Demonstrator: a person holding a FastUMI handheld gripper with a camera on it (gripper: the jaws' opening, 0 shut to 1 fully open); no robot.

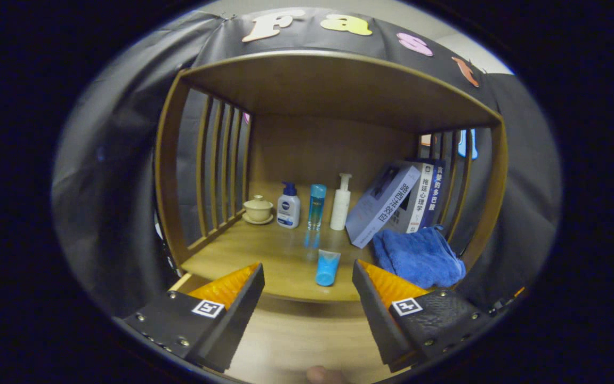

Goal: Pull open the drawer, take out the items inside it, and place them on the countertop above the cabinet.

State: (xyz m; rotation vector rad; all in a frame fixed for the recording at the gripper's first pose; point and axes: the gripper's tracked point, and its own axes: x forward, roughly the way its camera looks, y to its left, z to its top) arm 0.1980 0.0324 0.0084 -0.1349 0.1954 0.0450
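My gripper (307, 269) is open, with nothing between its fingers. It faces a wooden cabinet with an open shelf, whose countertop (264, 261) lies just ahead of the fingertips. A small blue tube (327, 268) stands cap-down on the countertop's front, just beyond the gap between the fingers. A folded blue towel (419, 256) lies on the countertop beyond the right finger (387, 288). Below the countertop's front edge, a wooden surface (296, 336) runs between the fingers, and whether it is the drawer I cannot tell.
At the back of the shelf stand a lidded ceramic cup (258, 209), a white-and-blue pump bottle (288, 206), a slim blue bottle (316, 207) and a white pump bottle (340, 202). Leaning books (397, 205) rest on the right. Slatted sides (221, 165) close the shelf.
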